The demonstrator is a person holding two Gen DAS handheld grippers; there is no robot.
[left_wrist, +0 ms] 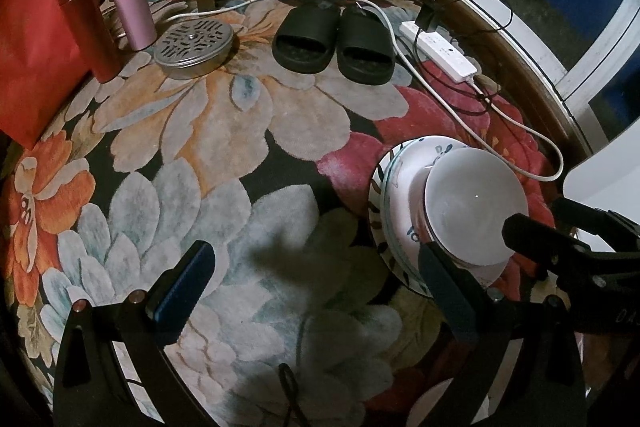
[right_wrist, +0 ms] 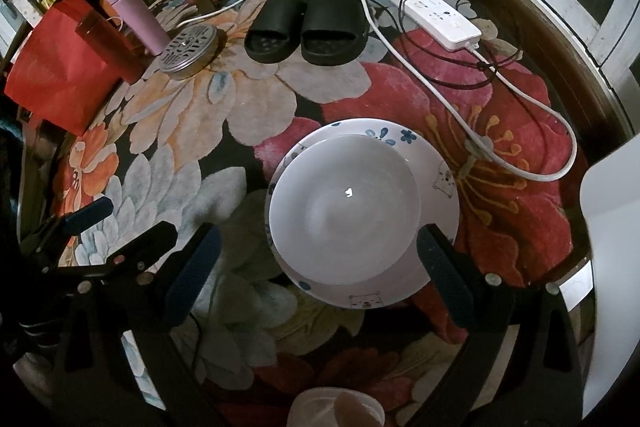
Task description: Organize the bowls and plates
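A plain white bowl [right_wrist: 344,207] sits inside a larger patterned plate or bowl [right_wrist: 432,167] with blue flowers and bear drawings, stacked on the floral carpet. My right gripper [right_wrist: 320,263] is open and empty, its fingers on either side of the stack's near edge, just above it. The stack also shows in the left wrist view [left_wrist: 472,203], at the right. My left gripper [left_wrist: 316,279] is open and empty over bare carpet, to the left of the stack. The right gripper's fingers [left_wrist: 536,235] show at the right edge there.
Black slippers [right_wrist: 304,31], a white power strip [right_wrist: 436,15] with cables, a round metal tin [right_wrist: 188,55], a pink flask [right_wrist: 136,19], a red cup and red bag [right_wrist: 56,75] lie around the carpet. A pale bowl [right_wrist: 336,407] sits at the bottom edge.
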